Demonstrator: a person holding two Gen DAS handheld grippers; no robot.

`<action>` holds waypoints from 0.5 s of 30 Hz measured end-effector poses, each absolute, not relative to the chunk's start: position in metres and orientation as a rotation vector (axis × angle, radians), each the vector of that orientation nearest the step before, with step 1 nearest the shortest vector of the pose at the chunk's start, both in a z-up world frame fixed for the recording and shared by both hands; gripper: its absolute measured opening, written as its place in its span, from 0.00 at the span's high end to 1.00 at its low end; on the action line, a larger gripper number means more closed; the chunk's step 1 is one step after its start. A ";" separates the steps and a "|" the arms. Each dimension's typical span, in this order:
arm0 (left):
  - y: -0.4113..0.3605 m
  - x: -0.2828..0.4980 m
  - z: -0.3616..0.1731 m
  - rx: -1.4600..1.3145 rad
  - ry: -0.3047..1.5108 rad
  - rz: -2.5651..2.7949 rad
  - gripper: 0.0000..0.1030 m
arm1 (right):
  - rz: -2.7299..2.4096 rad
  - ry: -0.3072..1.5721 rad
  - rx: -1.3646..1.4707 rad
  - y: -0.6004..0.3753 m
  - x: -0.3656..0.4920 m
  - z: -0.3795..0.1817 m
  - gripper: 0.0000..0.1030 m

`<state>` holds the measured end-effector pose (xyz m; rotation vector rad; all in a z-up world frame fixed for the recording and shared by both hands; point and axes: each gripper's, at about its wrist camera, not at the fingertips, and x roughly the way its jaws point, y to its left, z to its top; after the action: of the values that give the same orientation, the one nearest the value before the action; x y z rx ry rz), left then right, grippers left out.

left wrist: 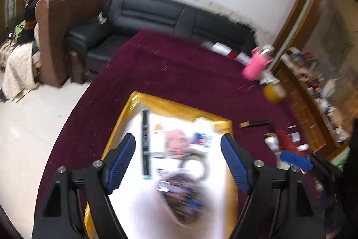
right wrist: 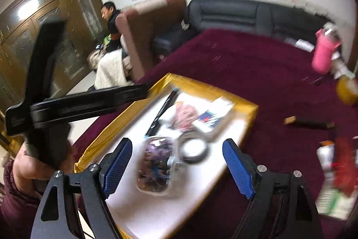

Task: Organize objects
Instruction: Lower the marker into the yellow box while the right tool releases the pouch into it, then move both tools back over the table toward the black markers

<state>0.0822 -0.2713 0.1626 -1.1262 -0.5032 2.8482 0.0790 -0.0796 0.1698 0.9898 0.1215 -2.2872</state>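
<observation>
A yellow box with a white inside (left wrist: 179, 108) (right wrist: 243, 104) lies on a dark red tablecloth. In it are a black pen (left wrist: 145, 142) (right wrist: 164, 109), a pink packet (left wrist: 176, 140) (right wrist: 185, 115), a blue and white card (right wrist: 212, 117), a dark ring (right wrist: 193, 149) and a clear pouch of purple bits (left wrist: 181, 198) (right wrist: 155, 168). My left gripper (left wrist: 177, 160) is open over the box. My right gripper (right wrist: 176, 168) is open with the pouch between its fingers, apart from both. The left gripper's body shows in the right wrist view (right wrist: 67, 104).
On the cloth to the right are a pink cup (left wrist: 257, 64) (right wrist: 324, 53), an amber jar (left wrist: 274, 93), a black stick with a tan end (left wrist: 255, 123) (right wrist: 308, 122), and a pile of red and white items (right wrist: 337, 162). A black sofa (left wrist: 156, 17) stands behind.
</observation>
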 end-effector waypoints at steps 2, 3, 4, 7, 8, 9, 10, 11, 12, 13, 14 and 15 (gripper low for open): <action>-0.256 0.105 0.196 -1.021 -0.483 2.845 0.21 | -2.356 0.138 0.945 -0.046 0.088 0.204 0.15; -0.246 0.119 0.217 -0.962 -0.460 2.836 0.20 | -2.393 0.138 0.923 -0.028 0.089 0.223 0.15; -0.240 0.126 0.229 -0.929 -0.446 2.830 0.19 | -2.430 0.125 0.903 -0.012 0.086 0.246 0.15; -0.216 0.156 0.294 -0.777 -0.333 2.841 0.14 | -2.528 0.074 0.853 0.039 0.096 0.324 0.15; -0.207 0.165 0.321 -0.716 -0.267 2.866 0.12 | -2.558 0.069 0.836 0.052 0.102 0.349 0.14; -0.202 0.171 0.341 -0.673 -0.224 2.889 0.12 | -2.602 0.081 0.814 0.064 0.105 0.378 0.13; -0.197 0.176 0.365 -0.625 -0.183 2.918 0.11 | -2.664 0.109 0.781 0.077 0.111 0.410 0.12; -0.192 0.180 0.393 -0.574 -0.146 2.951 0.09 | -2.722 0.142 0.744 0.085 0.115 0.437 0.11; -0.188 0.183 0.420 -0.530 -0.122 2.982 0.08 | -2.795 0.189 0.687 0.095 0.123 0.471 0.10; -0.186 0.183 0.441 -0.494 -0.111 3.007 0.06 | -2.850 0.220 0.639 0.103 0.128 0.497 0.06; -0.183 0.183 0.456 -0.470 -0.100 3.026 0.03 | -2.910 0.242 0.590 0.114 0.133 0.526 0.00; -0.179 0.181 0.470 -0.452 -0.079 3.042 0.01 | -2.942 0.251 0.564 0.119 0.135 0.543 0.00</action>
<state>0.1808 -0.1793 0.4704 -0.4520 -0.0791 3.0424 0.1345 0.1190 0.5428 0.5642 0.2509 -2.9419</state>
